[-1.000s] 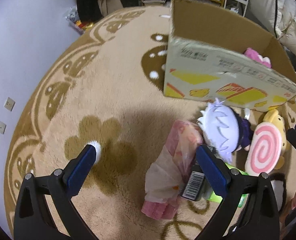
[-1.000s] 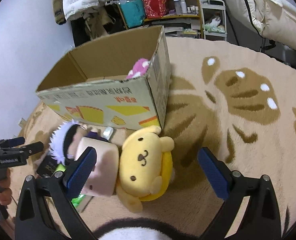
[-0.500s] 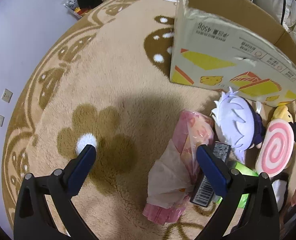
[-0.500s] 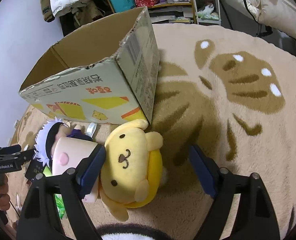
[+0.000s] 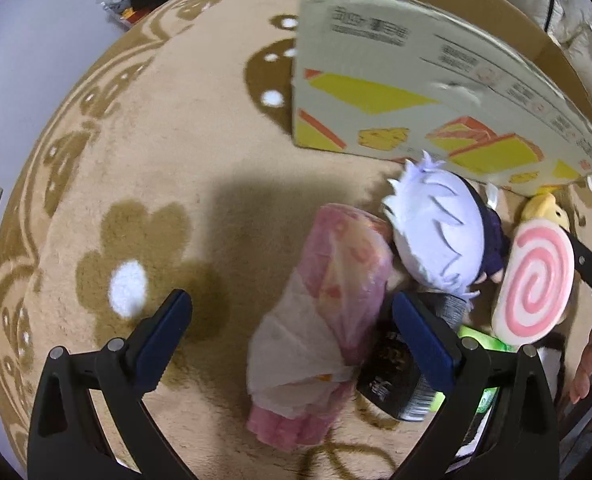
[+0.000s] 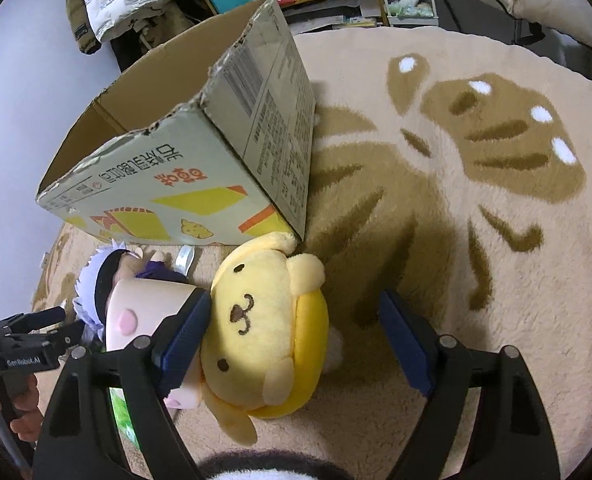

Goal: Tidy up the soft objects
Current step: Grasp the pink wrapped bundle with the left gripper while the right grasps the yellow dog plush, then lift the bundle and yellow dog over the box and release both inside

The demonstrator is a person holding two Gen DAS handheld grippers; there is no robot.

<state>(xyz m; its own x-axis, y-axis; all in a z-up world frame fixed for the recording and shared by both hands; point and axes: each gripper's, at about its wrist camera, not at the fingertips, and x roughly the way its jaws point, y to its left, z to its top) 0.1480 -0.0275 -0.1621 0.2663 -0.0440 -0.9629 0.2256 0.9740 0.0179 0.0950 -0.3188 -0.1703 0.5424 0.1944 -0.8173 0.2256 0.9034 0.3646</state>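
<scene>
The right gripper [image 6: 292, 344] straddles a yellow dog plush [image 6: 264, 336], jaws wide, not yet gripping; the left gripper [image 5: 292, 332] gapes over a pink bundle [image 5: 328, 304]. At least 4 soft toys remain on the rug [image 6: 476, 240] beside the cardboard box [image 6: 200, 160].

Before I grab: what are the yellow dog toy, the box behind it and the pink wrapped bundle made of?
Yellow dog toy: plush fabric, matte, fuzzy nap. Box: printed corrugated cardboard, torn rim. Pink bundle: likely soft fabric in thin glossy plastic, wrinkled and translucent.
</scene>
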